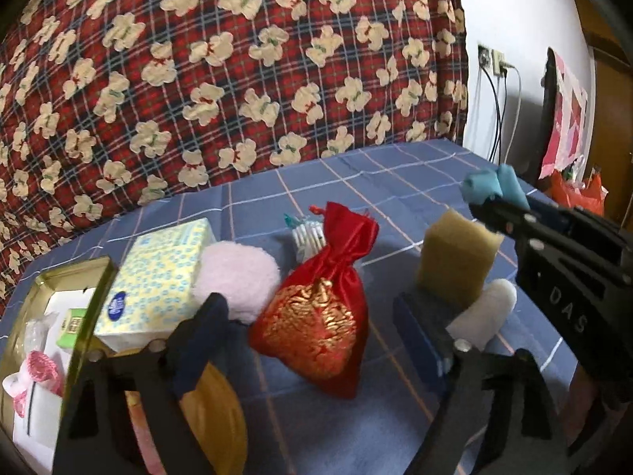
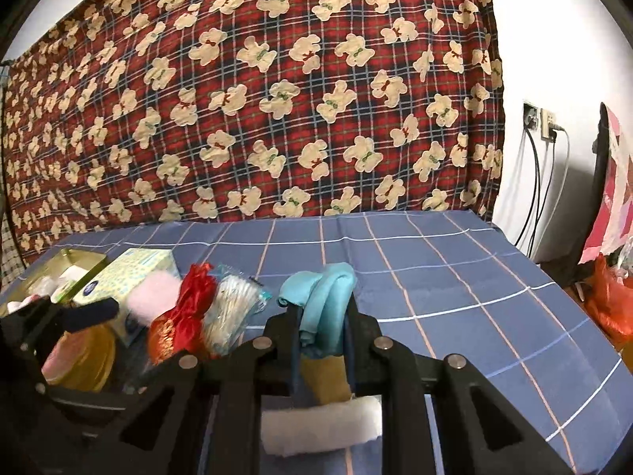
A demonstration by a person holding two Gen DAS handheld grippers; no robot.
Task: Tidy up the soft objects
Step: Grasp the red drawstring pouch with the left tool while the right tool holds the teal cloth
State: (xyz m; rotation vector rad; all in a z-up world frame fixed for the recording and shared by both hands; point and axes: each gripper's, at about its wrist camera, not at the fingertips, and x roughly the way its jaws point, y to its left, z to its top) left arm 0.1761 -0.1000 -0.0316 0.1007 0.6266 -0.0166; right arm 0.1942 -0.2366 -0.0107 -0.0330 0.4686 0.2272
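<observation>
Black linkage arms of the left claw (image 1: 316,316) fill the foreground of its own view, and its jaws are seen standing apart with nothing pressed between them, though the red satin pouch (image 1: 316,304) lies in the gap on the blue checked counter (image 1: 395,174). That spread is judged to be a preparation for taking the pouch. The right claw (image 2: 322,308) is clamped on a rolled teal cloth (image 2: 324,297), which is carried clear of the counter, presumably so it can be moved to the gold tin (image 1: 79,277) at the left, where a pink bow (image 1: 35,376) is already stored. A tan sponge (image 1: 455,261) stands upright beside a white roll (image 1: 486,308). A tissue pack (image 1: 158,277), a pink puff (image 1: 237,277) and a bag of cotton swabs (image 2: 233,312) are bunched near the tin, within easy reach.
</observation>
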